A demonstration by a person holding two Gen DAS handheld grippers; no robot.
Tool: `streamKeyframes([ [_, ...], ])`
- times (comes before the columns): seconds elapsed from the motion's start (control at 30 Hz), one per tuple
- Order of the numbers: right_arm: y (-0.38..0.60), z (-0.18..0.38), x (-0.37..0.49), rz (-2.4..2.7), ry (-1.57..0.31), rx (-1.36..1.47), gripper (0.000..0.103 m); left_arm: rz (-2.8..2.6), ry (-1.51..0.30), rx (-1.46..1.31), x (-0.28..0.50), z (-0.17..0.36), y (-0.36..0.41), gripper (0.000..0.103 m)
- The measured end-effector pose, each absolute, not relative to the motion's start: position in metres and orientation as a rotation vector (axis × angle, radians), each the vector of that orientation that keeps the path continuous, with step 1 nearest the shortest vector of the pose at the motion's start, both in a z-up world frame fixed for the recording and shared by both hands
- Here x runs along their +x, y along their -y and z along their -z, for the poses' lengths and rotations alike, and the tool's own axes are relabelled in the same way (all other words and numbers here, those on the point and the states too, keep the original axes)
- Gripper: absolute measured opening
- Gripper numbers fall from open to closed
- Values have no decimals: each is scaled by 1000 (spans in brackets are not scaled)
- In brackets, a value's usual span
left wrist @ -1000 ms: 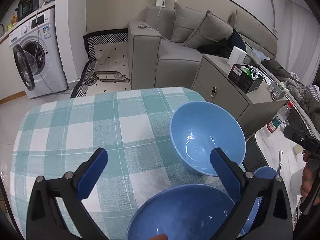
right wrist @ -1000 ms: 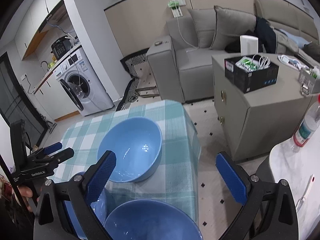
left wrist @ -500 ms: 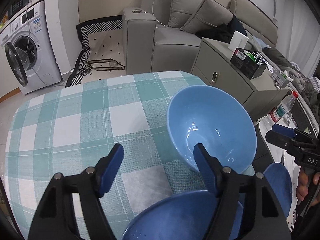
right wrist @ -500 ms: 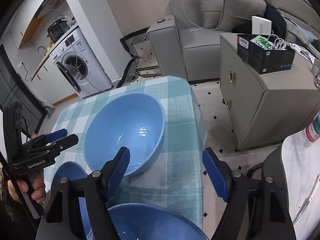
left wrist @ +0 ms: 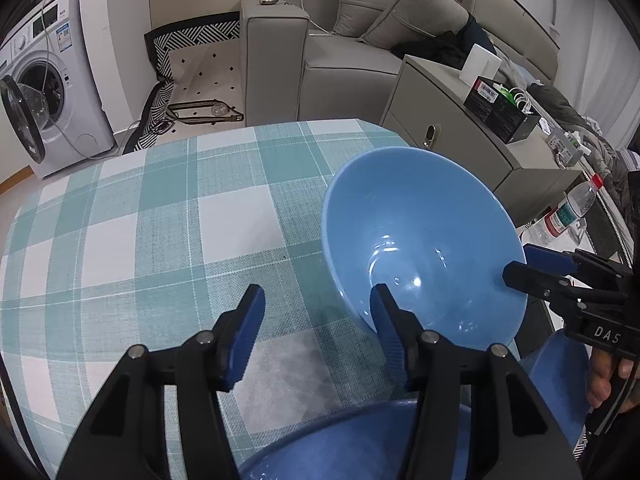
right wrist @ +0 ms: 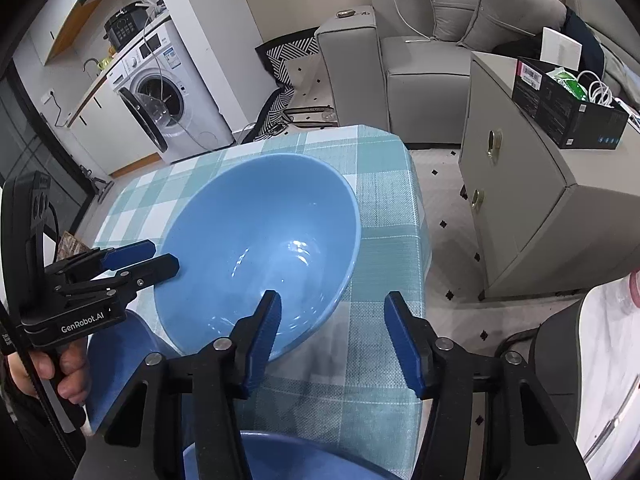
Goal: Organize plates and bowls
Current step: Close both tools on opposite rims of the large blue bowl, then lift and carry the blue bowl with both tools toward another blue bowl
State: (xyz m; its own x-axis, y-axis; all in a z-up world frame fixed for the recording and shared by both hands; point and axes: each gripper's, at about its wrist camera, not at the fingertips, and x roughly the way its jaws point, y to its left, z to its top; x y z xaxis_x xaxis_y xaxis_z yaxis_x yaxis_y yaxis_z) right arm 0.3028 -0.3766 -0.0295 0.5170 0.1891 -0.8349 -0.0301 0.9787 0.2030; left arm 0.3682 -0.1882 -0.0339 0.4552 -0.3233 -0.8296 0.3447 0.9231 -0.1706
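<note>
Both tools have just been narrowing, half-spread and empty. The left tool (left wrist: 316, 312) and right tool (right wrist: 332, 320) straddle opposite rims of the big blue bowl (left wrist: 424, 240) on the checked table (left wrist: 160, 220).

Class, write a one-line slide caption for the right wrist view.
Right gripper straddles the big blue bowl's rim on the checked tablecloth.
</note>
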Motion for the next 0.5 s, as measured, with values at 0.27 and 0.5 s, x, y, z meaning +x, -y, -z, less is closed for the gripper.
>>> streamKeyframes([
  [0.27, 376, 39, 311, -143, -1033, 155, 42, 436, -1020, 40, 373, 39, 198, 40],
  [0.5, 372, 39, 313, -155, -1029, 136, 33, 449, -1005, 68, 373, 39, 205, 29],
])
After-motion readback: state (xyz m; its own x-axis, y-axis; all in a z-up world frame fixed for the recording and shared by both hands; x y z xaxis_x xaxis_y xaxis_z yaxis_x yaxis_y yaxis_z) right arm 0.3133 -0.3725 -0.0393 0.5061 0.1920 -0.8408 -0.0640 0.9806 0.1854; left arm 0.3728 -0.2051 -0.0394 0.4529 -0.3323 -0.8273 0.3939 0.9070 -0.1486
